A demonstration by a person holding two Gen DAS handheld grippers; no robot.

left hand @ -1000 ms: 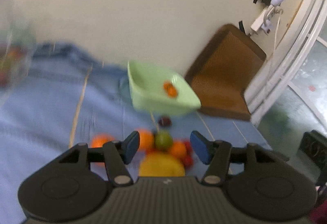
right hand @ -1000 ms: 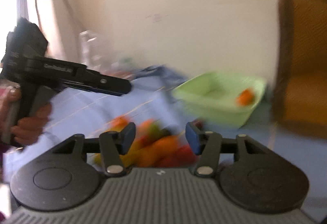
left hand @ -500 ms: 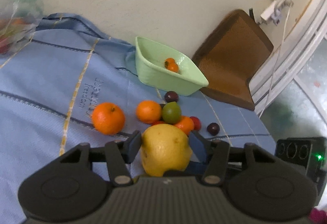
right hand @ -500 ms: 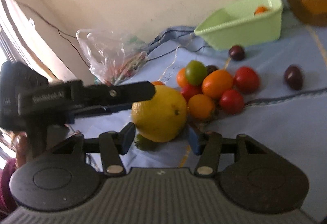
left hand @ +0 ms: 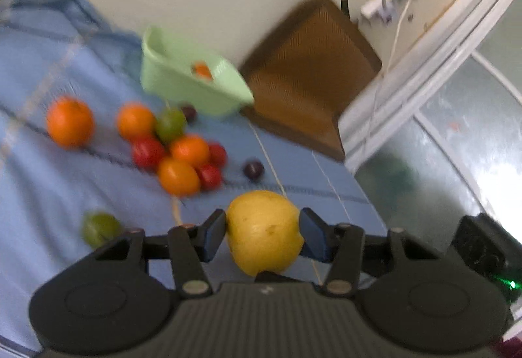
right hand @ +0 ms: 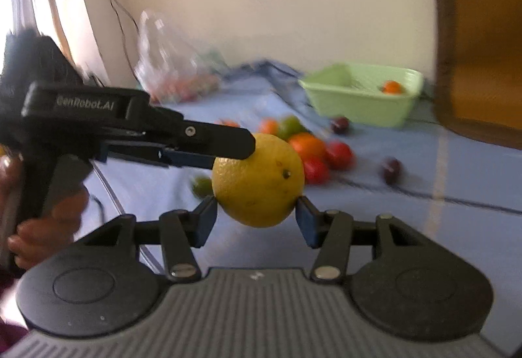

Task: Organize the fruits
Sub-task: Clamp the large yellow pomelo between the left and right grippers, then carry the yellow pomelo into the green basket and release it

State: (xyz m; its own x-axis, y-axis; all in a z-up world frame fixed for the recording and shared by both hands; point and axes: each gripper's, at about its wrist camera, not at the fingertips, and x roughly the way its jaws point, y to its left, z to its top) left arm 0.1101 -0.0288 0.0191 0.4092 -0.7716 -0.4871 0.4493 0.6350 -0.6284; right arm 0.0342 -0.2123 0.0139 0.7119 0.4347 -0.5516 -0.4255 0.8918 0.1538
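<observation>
My left gripper (left hand: 263,234) is shut on a large yellow citrus fruit (left hand: 265,231) and holds it above the blue cloth. In the right wrist view the same yellow fruit (right hand: 257,180) hangs from the left gripper, just in front of my right gripper (right hand: 256,219), whose jaws stand apart at either side of it. A pile of oranges, red tomatoes and a green fruit (left hand: 177,142) lies on the cloth. A light green basket (left hand: 192,87) with a small orange fruit (left hand: 202,70) stands beyond; it also shows in the right wrist view (right hand: 359,97).
A single orange (left hand: 69,121), a green fruit (left hand: 99,227) and two dark plums (left hand: 253,169) lie loose on the cloth. A brown chair (left hand: 310,74) stands behind the basket. A clear plastic bag of produce (right hand: 173,70) sits by the wall.
My left gripper has lifted the yellow fruit off the cloth and carried it to the right. The right gripper has swung round so its jaws flank the fruit.
</observation>
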